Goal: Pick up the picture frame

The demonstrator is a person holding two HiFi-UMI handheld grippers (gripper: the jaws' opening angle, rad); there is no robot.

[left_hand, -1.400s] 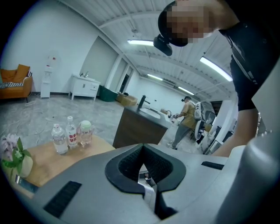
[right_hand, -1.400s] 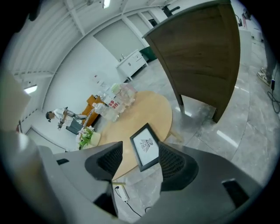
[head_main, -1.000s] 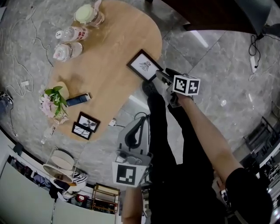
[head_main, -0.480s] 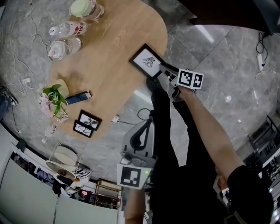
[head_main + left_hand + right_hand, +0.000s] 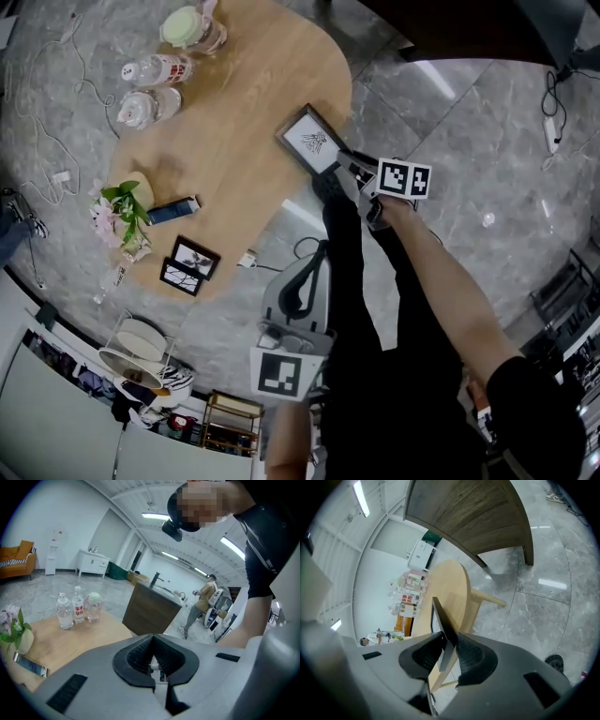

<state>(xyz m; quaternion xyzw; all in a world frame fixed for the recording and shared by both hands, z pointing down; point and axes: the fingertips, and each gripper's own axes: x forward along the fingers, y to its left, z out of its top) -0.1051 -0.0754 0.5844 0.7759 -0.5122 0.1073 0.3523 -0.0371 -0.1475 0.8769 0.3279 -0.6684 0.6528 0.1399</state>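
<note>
The black picture frame [image 5: 312,141] with a white print lies at the near right edge of the wooden table [image 5: 244,84]. My right gripper [image 5: 345,161] reaches its near corner. In the right gripper view the frame [image 5: 440,616] stands edge-on between the jaws, which are closing, and both pads press on it at my right gripper [image 5: 449,651]. My left gripper [image 5: 314,251] hangs low in front of the person's dark trousers, off the table. In its own view the left gripper [image 5: 157,670] has its jaws together with nothing between them.
On the table's far end stand two water bottles [image 5: 155,70] and a lidded jar [image 5: 192,28]. A flower vase [image 5: 117,211], a phone [image 5: 172,211] and two small dark frames [image 5: 187,267] sit at the left. A wire rack [image 5: 141,352] stands on the grey floor.
The right gripper's jaws have closed from wide apart onto the frame's near edge, and the gripper has rolled slightly. The left gripper has stayed put.
</note>
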